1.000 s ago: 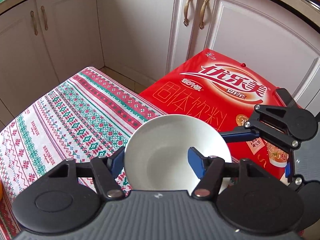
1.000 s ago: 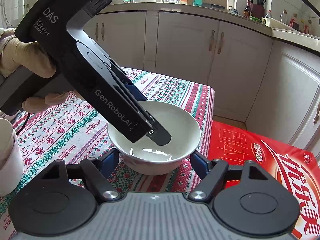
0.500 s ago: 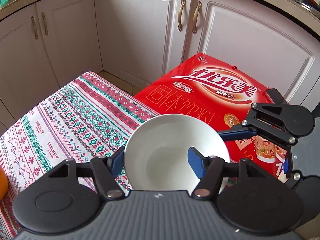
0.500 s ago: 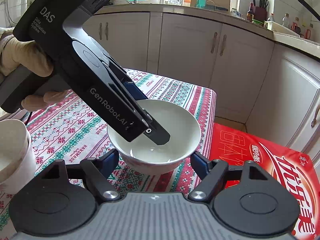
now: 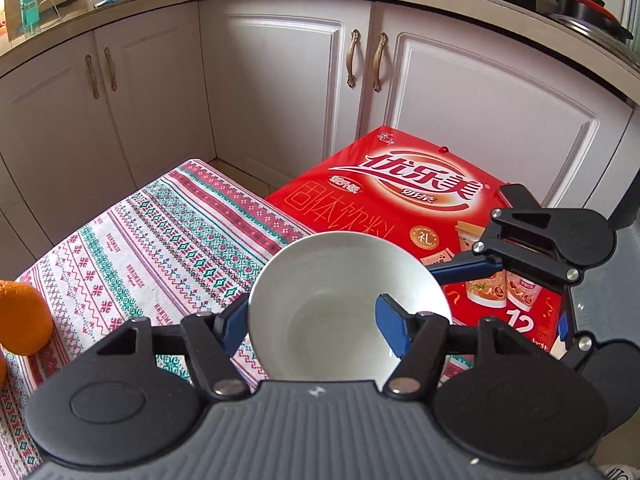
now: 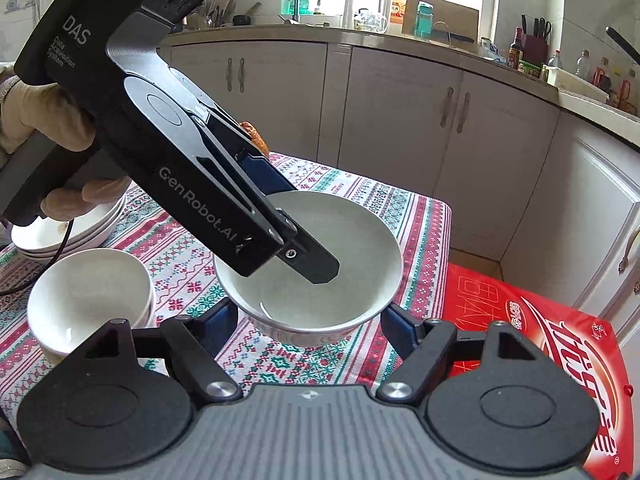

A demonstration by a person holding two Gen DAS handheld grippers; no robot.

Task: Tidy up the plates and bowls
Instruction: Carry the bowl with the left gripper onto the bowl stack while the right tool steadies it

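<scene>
A white bowl (image 5: pixel 340 280) hangs above the right end of the patterned tablecloth (image 5: pixel 160 240). My left gripper (image 5: pixel 312 312) is shut on its near rim, with one blue pad inside the bowl and the other outside. In the right wrist view the same bowl (image 6: pixel 360 248) sits between my right gripper's (image 6: pixel 308 316) two pads, which press on its lower sides. The left gripper's black finger (image 6: pixel 316 264) reaches down into the bowl from the upper left, held by a gloved hand (image 6: pixel 28 120).
A stack of white bowls (image 6: pixel 88 292) and a stack of plates (image 6: pixel 80 232) stand on the cloth to the left. An orange (image 5: pixel 20 316) lies at the left edge. A red carton (image 5: pixel 400 192) lies beside the table, below white cabinets (image 5: pixel 280 80).
Both grippers have risen together with the bowl between them. The table has dropped lower in both views, and the stacked bowls and plates have come into sight at the left.
</scene>
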